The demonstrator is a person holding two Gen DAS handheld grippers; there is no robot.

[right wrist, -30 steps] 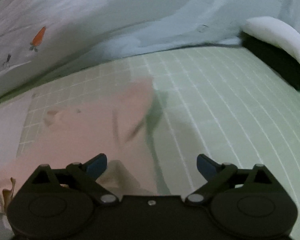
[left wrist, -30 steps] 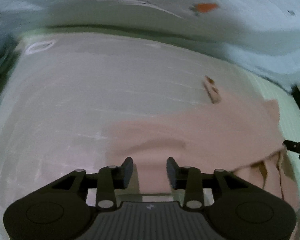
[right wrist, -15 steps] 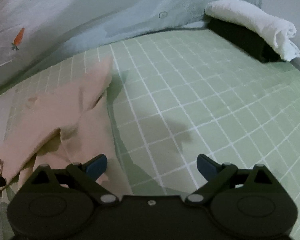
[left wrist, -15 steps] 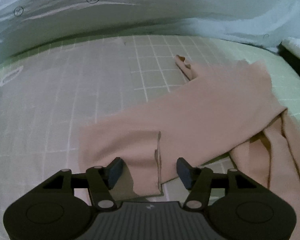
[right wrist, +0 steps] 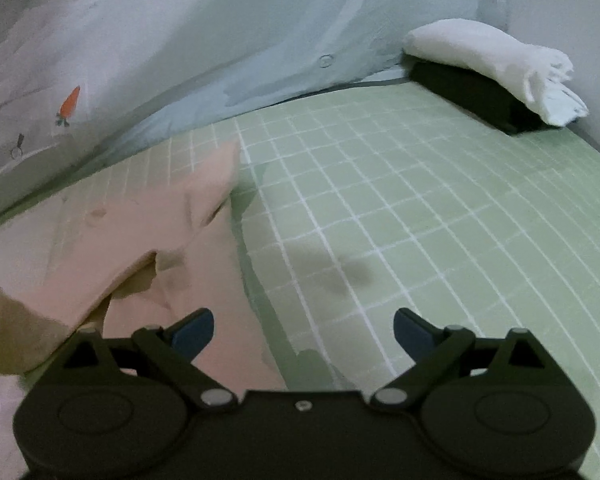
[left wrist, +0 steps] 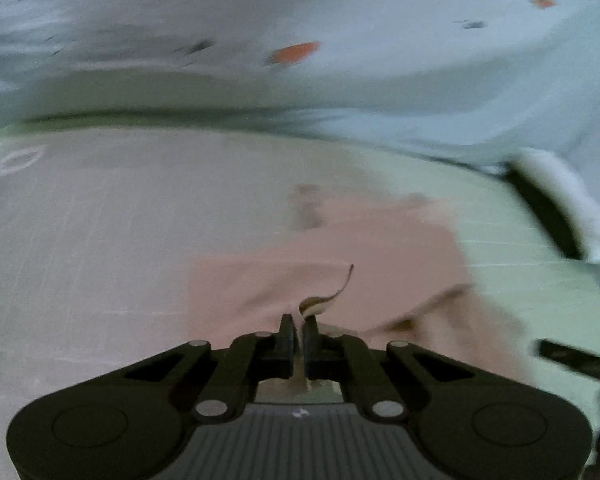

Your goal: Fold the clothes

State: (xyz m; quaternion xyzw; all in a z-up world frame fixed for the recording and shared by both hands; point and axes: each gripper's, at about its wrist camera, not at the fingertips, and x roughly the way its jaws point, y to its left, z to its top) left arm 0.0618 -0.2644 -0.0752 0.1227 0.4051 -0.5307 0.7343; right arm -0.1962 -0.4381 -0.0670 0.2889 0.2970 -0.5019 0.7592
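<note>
Where left gripper (left wrist: 299, 330) pinches it, pink garment (left wrist: 380, 264) lifts, creased.

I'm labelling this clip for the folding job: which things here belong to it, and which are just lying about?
Part of the job:
- pink garment
- left gripper, shut on its edge
- right gripper, open, holding nothing

Lying about:
- carrot-print bedding
- white towel
- black block under it
- green grid mat
</note>
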